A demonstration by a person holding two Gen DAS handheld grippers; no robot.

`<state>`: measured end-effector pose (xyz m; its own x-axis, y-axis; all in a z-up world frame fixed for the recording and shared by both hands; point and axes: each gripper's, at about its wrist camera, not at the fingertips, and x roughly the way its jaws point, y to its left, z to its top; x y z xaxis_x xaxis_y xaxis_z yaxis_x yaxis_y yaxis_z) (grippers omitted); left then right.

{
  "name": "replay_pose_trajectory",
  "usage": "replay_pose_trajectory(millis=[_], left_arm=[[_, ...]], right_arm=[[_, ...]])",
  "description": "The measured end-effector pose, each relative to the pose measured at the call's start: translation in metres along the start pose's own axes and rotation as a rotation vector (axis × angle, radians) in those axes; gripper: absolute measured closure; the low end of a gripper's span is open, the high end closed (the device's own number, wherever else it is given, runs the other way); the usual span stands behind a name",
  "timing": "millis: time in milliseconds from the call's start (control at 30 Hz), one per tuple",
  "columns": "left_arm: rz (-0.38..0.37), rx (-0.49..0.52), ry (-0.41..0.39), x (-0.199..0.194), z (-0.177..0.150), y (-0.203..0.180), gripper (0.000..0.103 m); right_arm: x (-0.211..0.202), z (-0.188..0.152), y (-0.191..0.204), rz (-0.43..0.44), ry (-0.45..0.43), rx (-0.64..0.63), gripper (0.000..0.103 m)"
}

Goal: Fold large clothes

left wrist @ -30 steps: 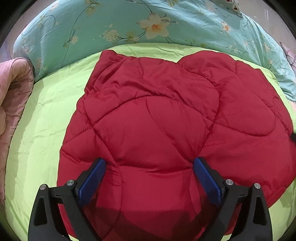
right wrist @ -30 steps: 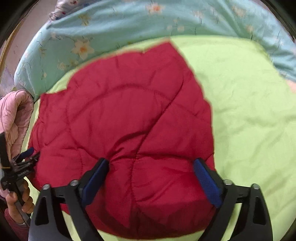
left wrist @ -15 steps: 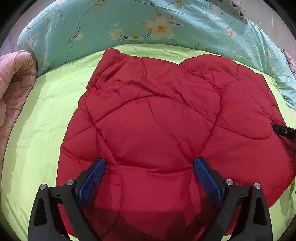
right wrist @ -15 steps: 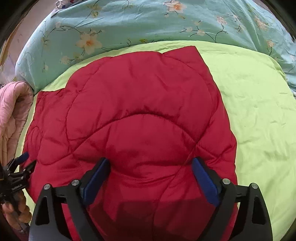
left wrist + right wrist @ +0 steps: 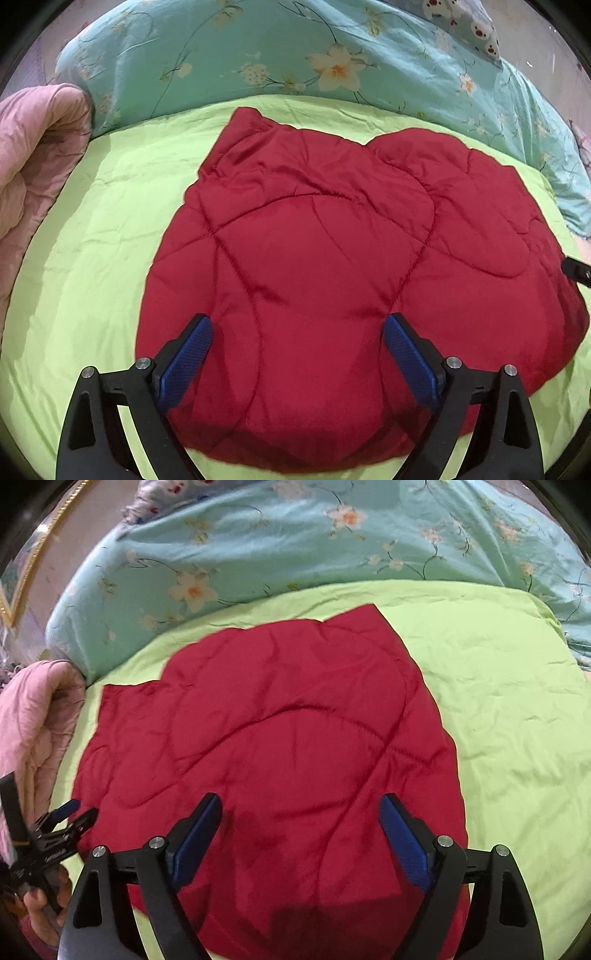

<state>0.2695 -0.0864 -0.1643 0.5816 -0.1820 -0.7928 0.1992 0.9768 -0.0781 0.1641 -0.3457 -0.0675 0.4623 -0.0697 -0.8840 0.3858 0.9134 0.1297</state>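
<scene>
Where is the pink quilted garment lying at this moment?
The pink garment lies at the left edge of both views, on the green sheet, left of the red jacket and against the floral blanket.

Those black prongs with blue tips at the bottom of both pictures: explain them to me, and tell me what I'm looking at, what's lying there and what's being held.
They are hand-held grabbers, not a robot: a person carries one in each hand, and a wide-angle camera on each looks forward between its two fingers. One picture comes from the left gripper, the other from the right gripper. At the edge of the right gripper's picture you can see the left one with the hand that carries it.

A red quilted garment lies spread on a lime-green sheet. Behind it is a teal floral duvet, and to the left a pink quilt.

Nothing is held. The left gripper's jaws stand open; the right one's are wide and closing a little, with only the fabric lying below them.
</scene>
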Motion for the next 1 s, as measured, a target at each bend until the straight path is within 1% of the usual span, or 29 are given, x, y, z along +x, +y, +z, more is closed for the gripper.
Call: replay_pose_trajectory(millis=[133, 267, 367, 467, 500, 567, 633, 767, 1000], left_arm=[[-0.009, -0.020, -0.012, -0.017, -0.012, 0.004, 0.009], [0.000, -0.023, -0.002, -0.019, -0.024, 0.010, 0.008], [-0.008, -0.031, 0.008, -0.015, -0.025, 0.012, 0.006], [0.010, -0.014, 0.017, -0.008, -0.023, 0.010, 0.004], [0.012, -0.015, 0.020, -0.005, -0.022, 0.009, 0.003], [0.010, -0.020, 0.021, -0.003, -0.021, 0.009, 0.003], [0.012, -0.021, 0.017, -0.005, -0.021, 0.009, 0.003], [0.004, -0.031, 0.012, -0.014, -0.025, 0.011, 0.003], [0.002, -0.026, 0.005, -0.033, -0.037, 0.008, 0.004]], right_arm=[[-0.019, -0.015, 0.012, 0.024, -0.016, -0.034, 0.016], [-0.028, -0.031, 0.022, 0.051, -0.016, -0.038, 0.016], [-0.022, -0.032, 0.025, 0.047, -0.004, -0.055, 0.016], [-0.012, -0.032, 0.024, 0.026, 0.013, -0.051, 0.015], [-0.005, -0.030, 0.024, 0.008, 0.028, -0.055, 0.015], [0.009, -0.029, 0.021, -0.004, 0.049, -0.054, 0.013], [0.012, -0.028, 0.020, -0.009, 0.048, -0.045, 0.013], [0.002, -0.029, 0.023, -0.008, 0.037, -0.043, 0.014], [-0.026, -0.038, 0.035, 0.015, -0.001, -0.079, 0.016]])
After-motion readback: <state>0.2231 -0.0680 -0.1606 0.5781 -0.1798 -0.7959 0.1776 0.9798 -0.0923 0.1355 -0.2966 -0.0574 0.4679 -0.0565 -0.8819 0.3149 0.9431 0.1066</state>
